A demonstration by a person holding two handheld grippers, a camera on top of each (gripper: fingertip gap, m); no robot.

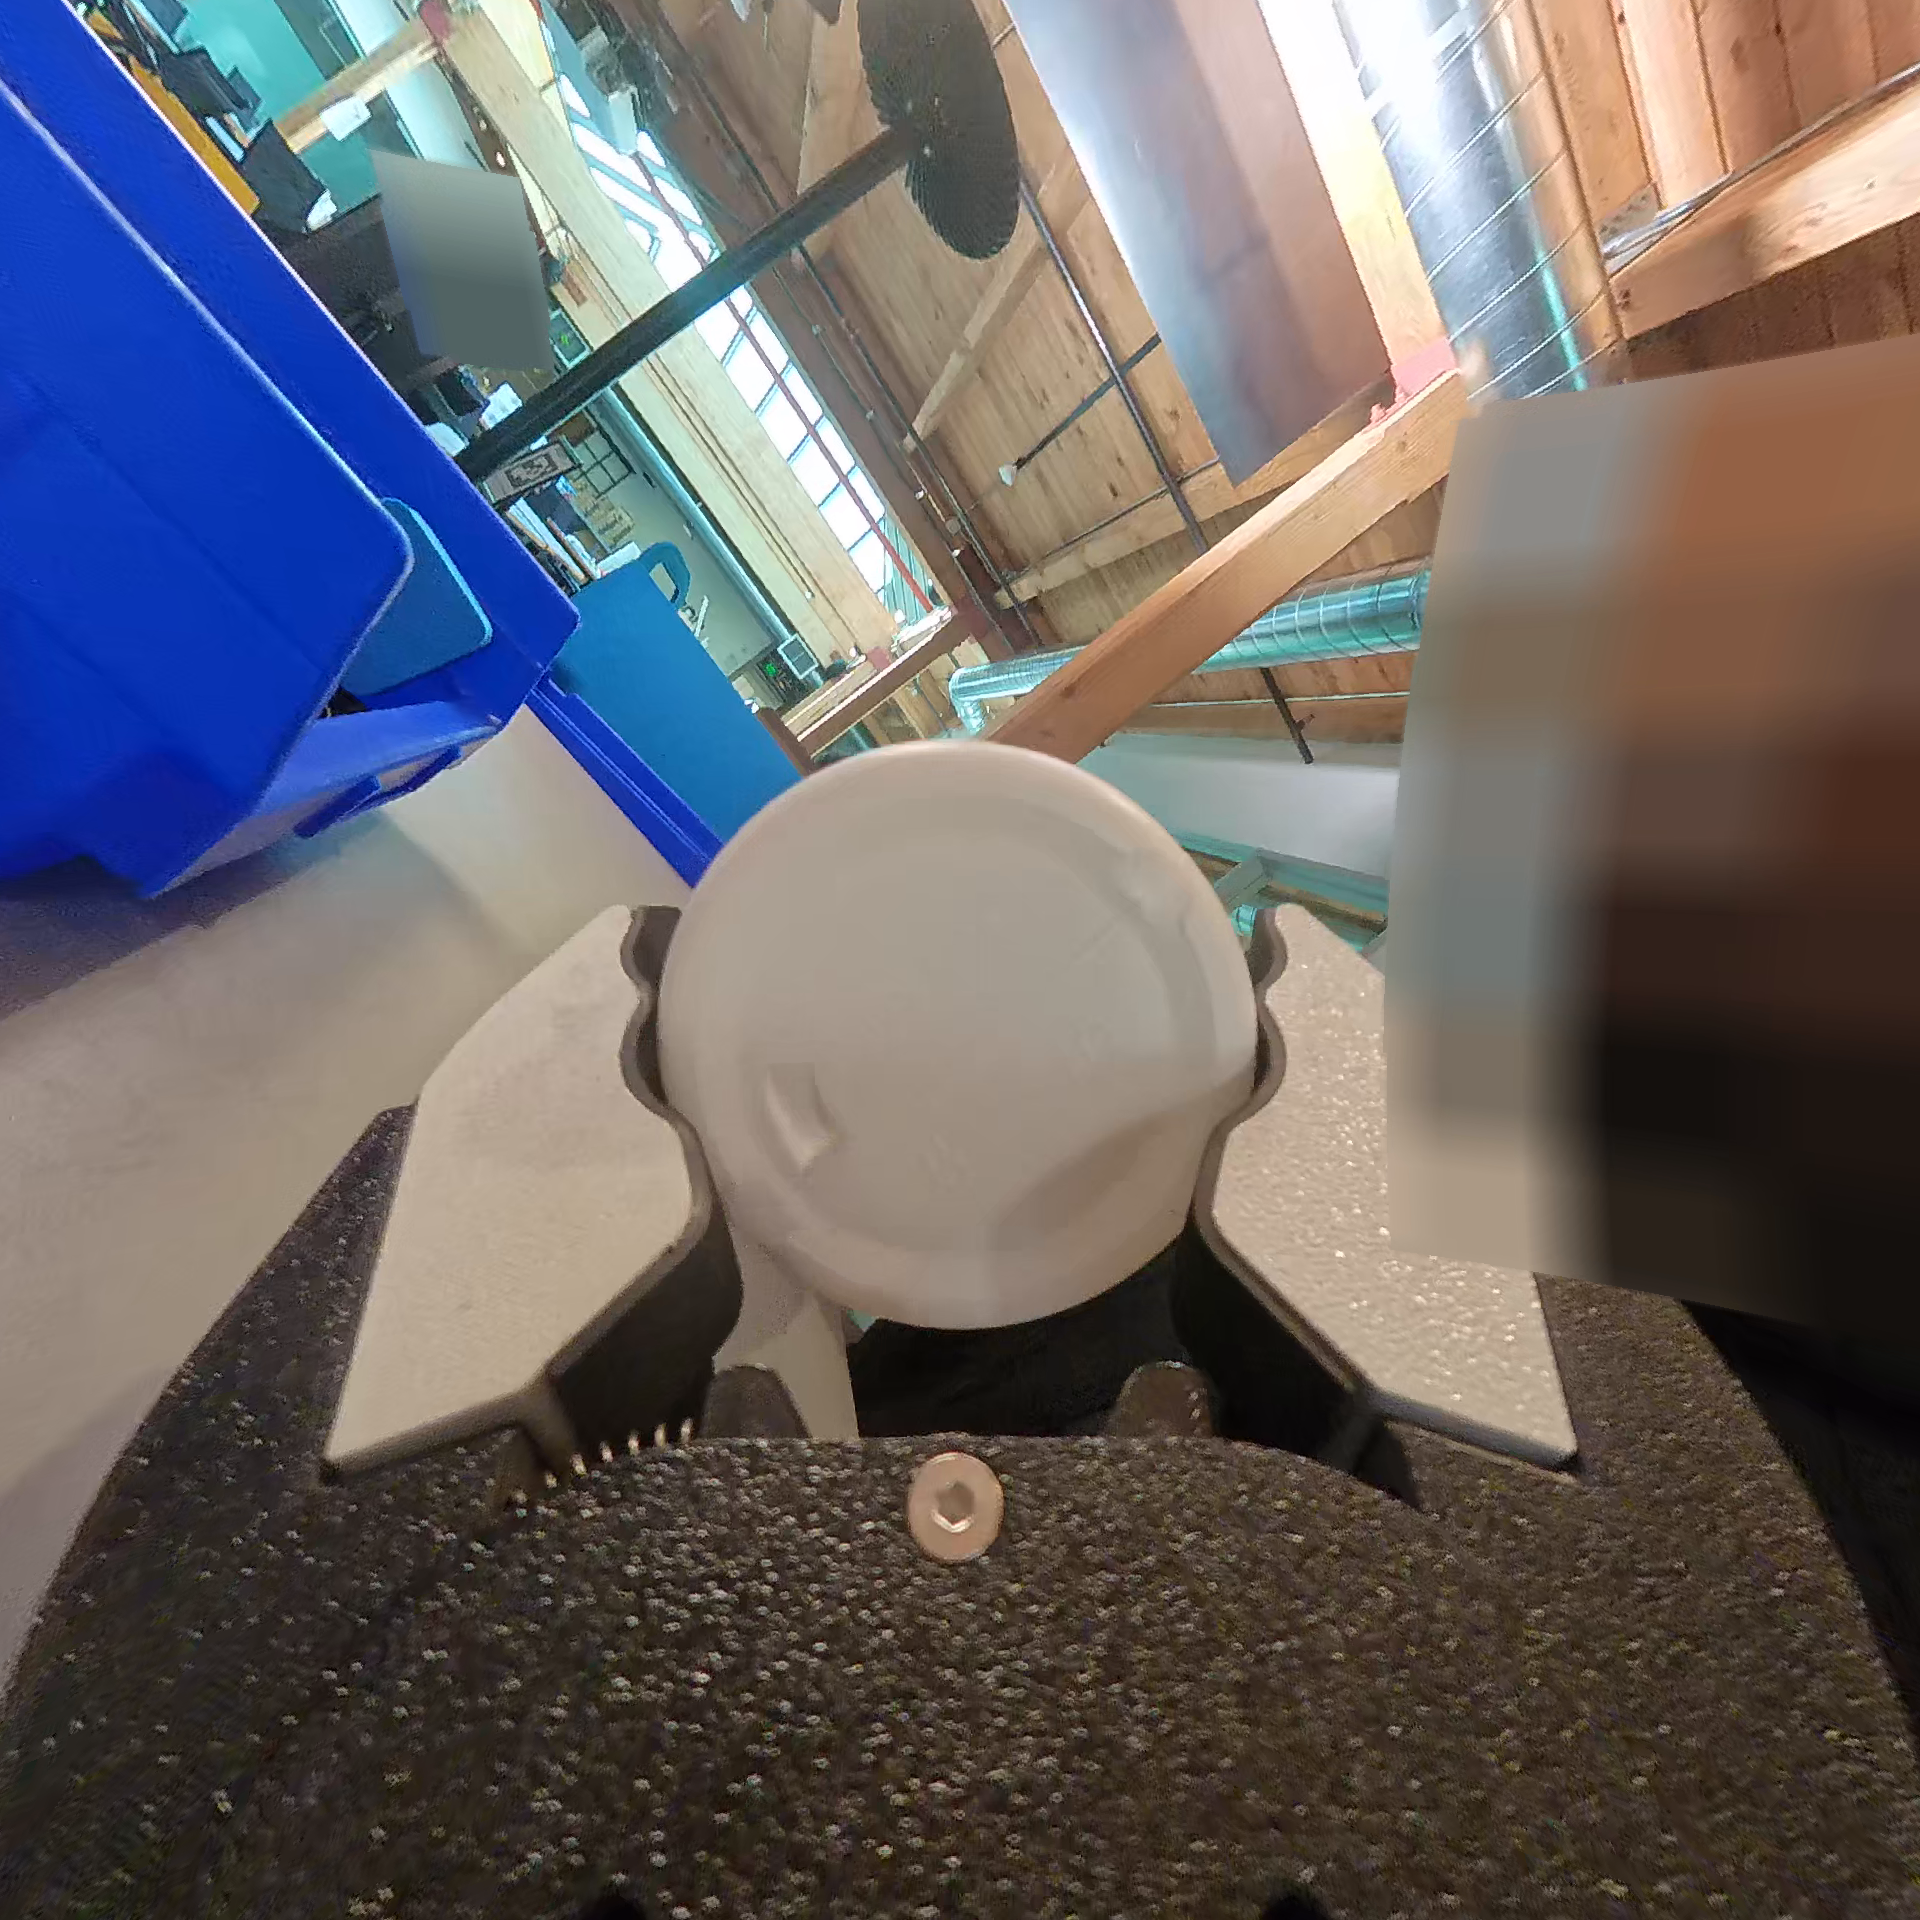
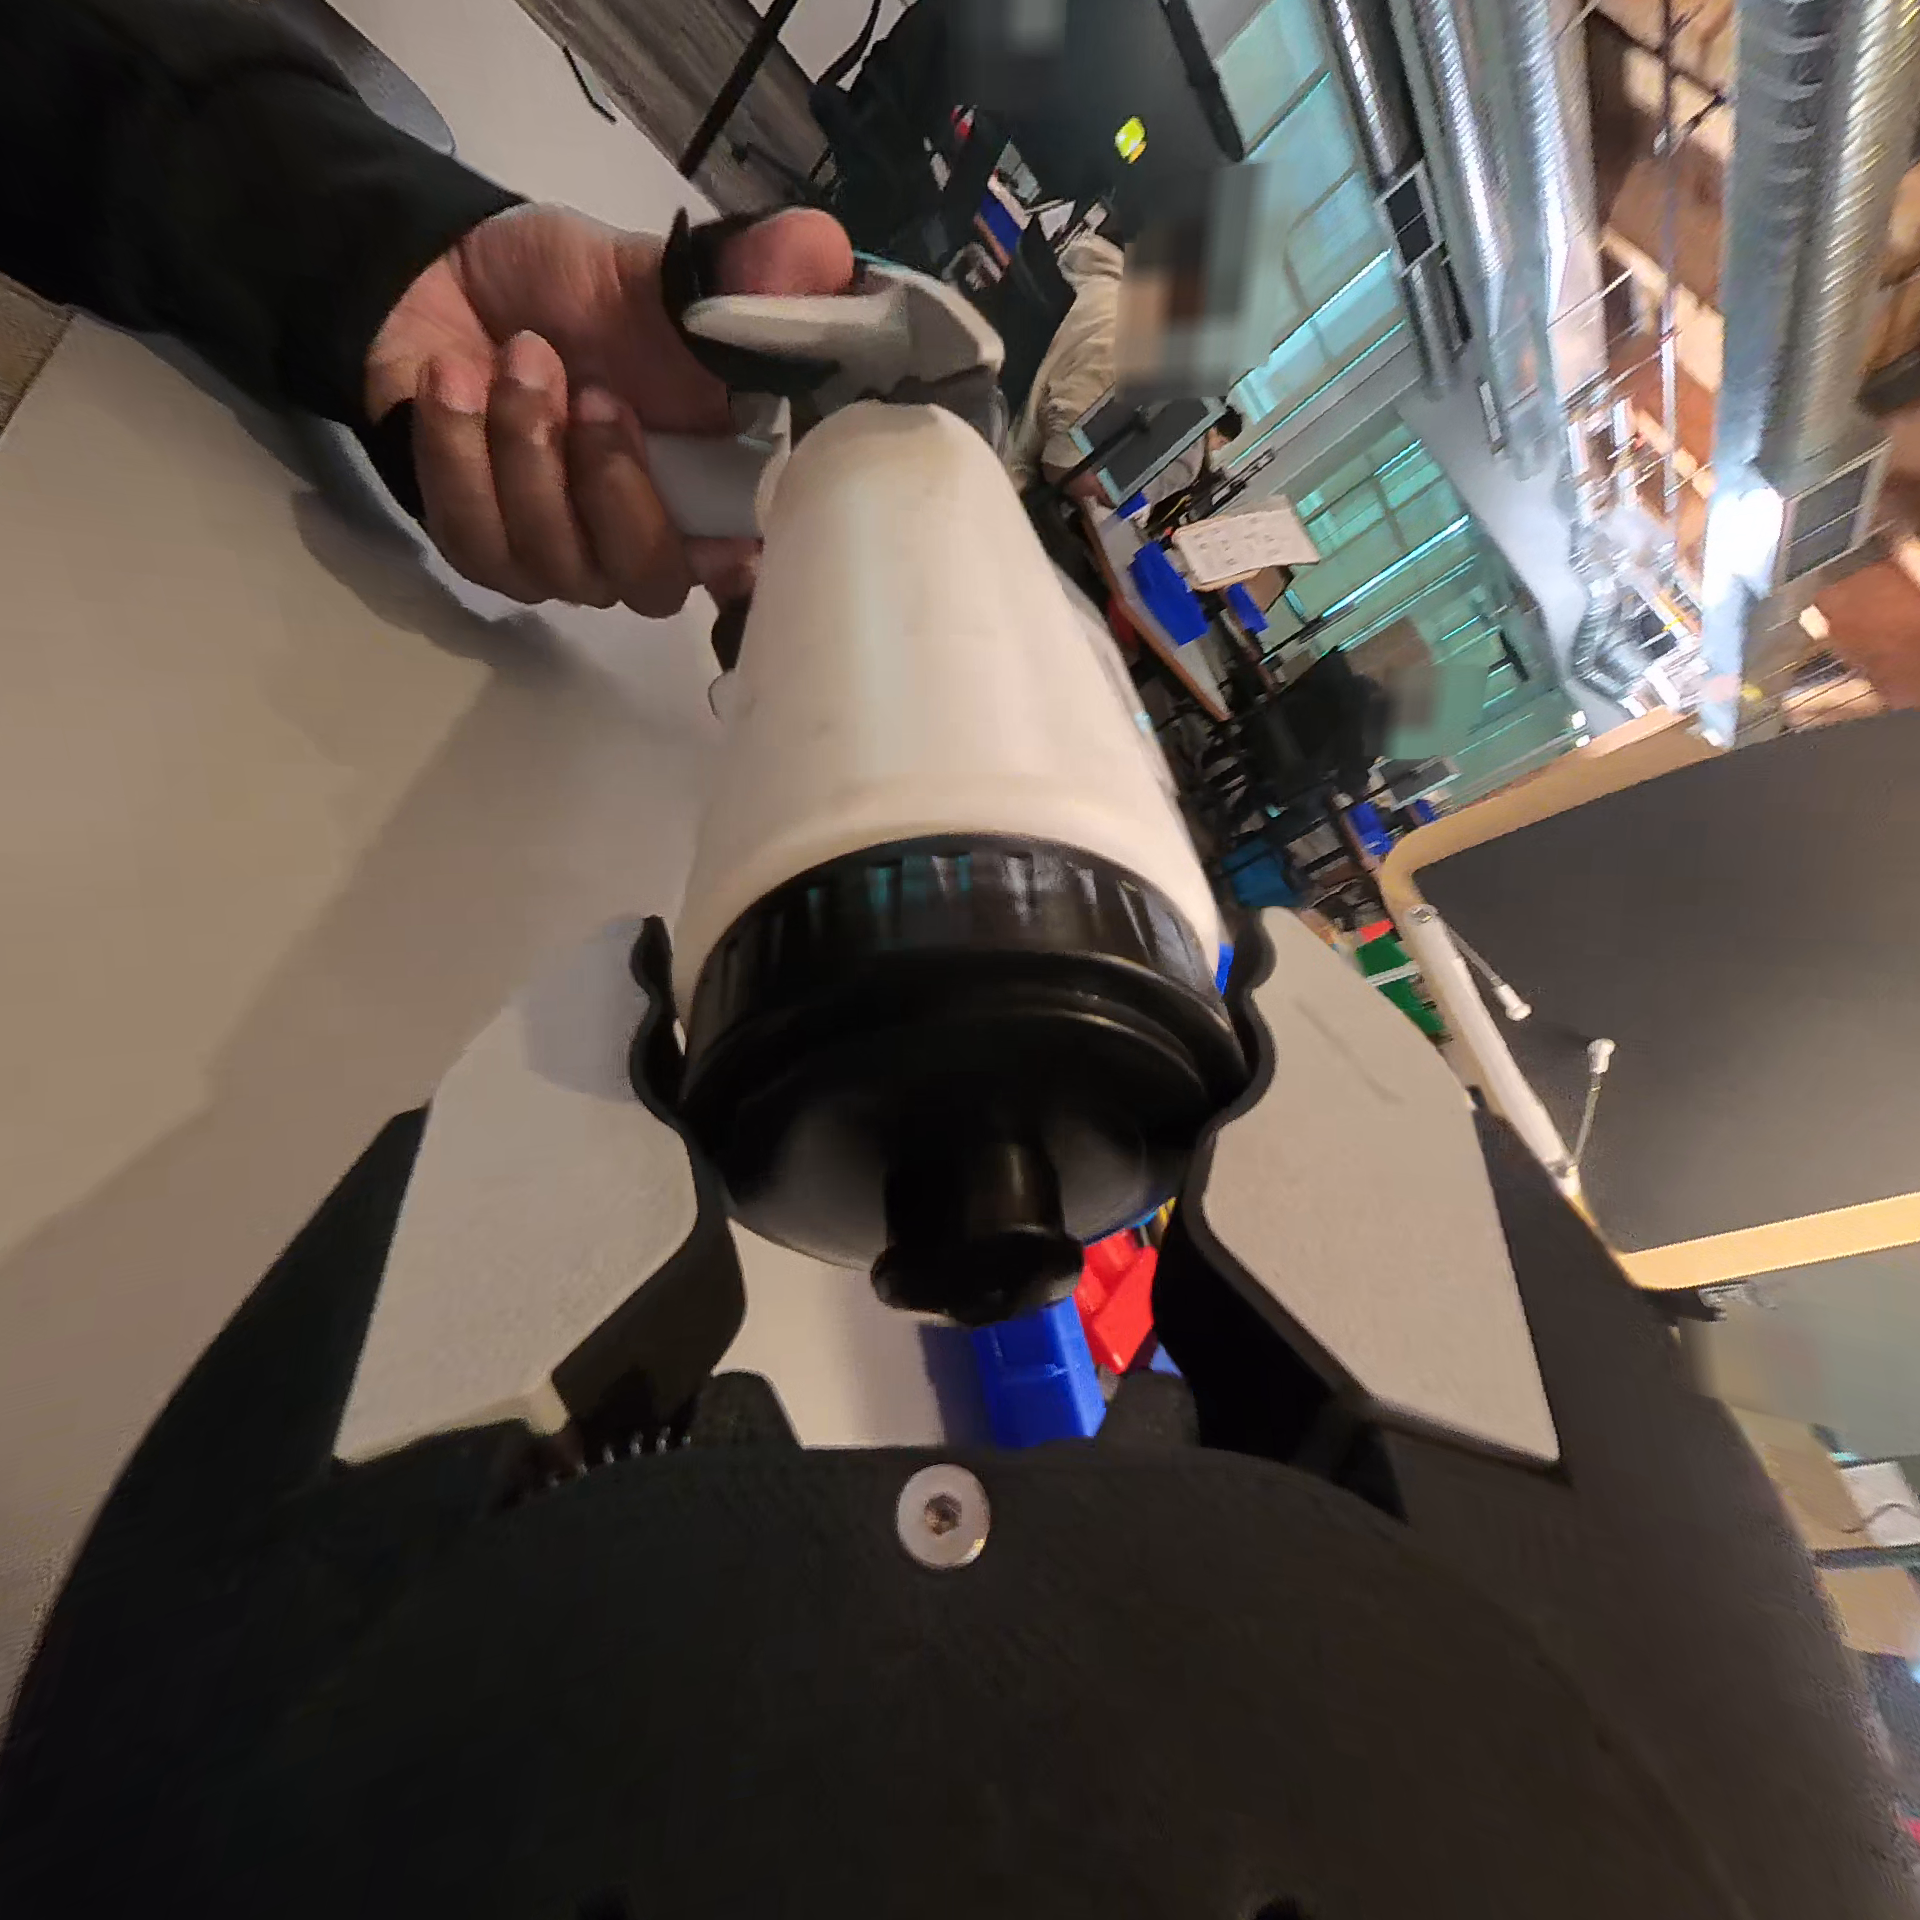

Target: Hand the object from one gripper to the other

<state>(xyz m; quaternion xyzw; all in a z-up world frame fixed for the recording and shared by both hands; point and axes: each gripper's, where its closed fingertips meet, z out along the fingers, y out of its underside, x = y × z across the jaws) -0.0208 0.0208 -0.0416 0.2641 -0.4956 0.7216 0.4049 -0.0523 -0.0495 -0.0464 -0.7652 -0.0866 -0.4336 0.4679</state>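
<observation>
While both grippers' jaws clamp it, bottle (image 2: pixel 935 707) spans btwn them.

Your bottle (image 2: pixel 925 665) is plain white with a ribbed black cap (image 2: pixel 966 997); blue bins (image 1: pixel 208 520) sit at ten o'clock.

text log | left wrist view: small black-and-white sign (image 1: pixel 535 473) hanging far back, too small for me to read | right wrist view: printed white sheet (image 2: pixel 1242 545) on a far desk's near edge, blurred | white bottle (image 2: pixel 935 675): nothing I can read
</observation>
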